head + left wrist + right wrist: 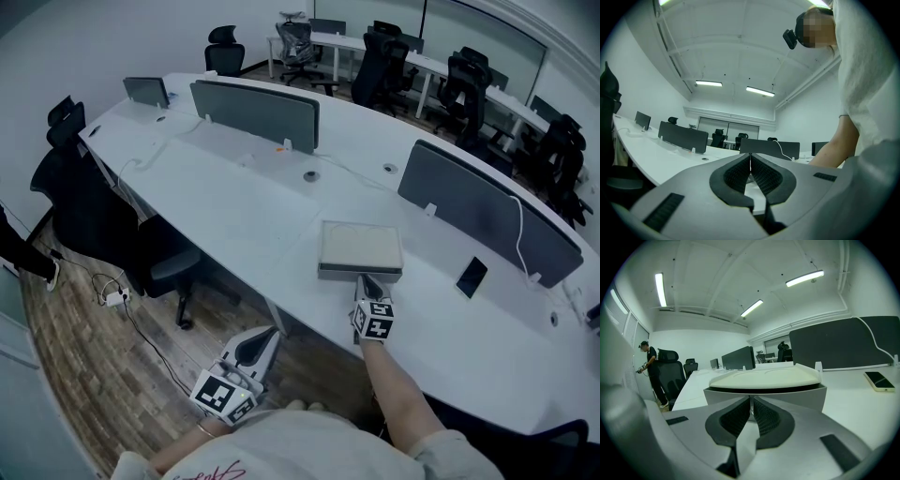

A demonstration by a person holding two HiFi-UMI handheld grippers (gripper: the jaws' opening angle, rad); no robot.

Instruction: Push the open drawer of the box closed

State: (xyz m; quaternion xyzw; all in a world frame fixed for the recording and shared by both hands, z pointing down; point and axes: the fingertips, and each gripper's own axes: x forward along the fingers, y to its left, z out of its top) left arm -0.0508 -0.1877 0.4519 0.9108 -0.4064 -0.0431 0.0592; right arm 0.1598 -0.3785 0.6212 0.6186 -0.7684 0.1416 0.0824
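Office with long white desk (281,216), grey divider screens (258,111) along it, black chairs (225,52) beyond, phone (471,277) lying right of cream-topped box (361,246), box near desk's front edge, right gripper (367,281) with its 2 jaws pressed together, empty, tips at grey drawer front (361,273), drawer's inside unseen, left gripper (267,336) clenched on nothing, low off the desk.

Bare desk (234,211) lies open left of the box (360,246) along the near edge; a phone (471,276) lies near on its right, and a divider panel (483,211) walls the far edge.
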